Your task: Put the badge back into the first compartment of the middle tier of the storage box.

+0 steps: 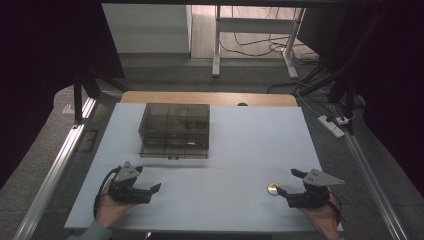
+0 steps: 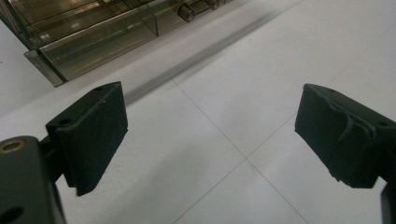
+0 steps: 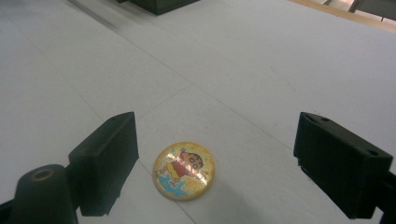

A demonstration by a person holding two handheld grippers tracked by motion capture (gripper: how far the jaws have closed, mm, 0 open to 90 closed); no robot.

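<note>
Both claws gape wide and empty over the white counter (image 1: 240,145): right claw (image 3: 215,163) around a round yellow cartoon badge (image 3: 185,170), left claw (image 2: 210,135) near a smoky transparent plastic drawer box (image 1: 174,130).

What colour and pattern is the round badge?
Glossy yellow-gold badge with a red-shirted cartoon figure, clearest in the right gripper view.

Smoky clear drawer box (image 2: 93,32) cut off by the top and left edges in the left claw view, contents blurred behind the tinted walls. Same box reduced to a dark corner at the top edge of the right claw view. Round badge (image 1: 272,188) too small for its picture to read from above. Forearms cropped at the bottom edge there.
</note>
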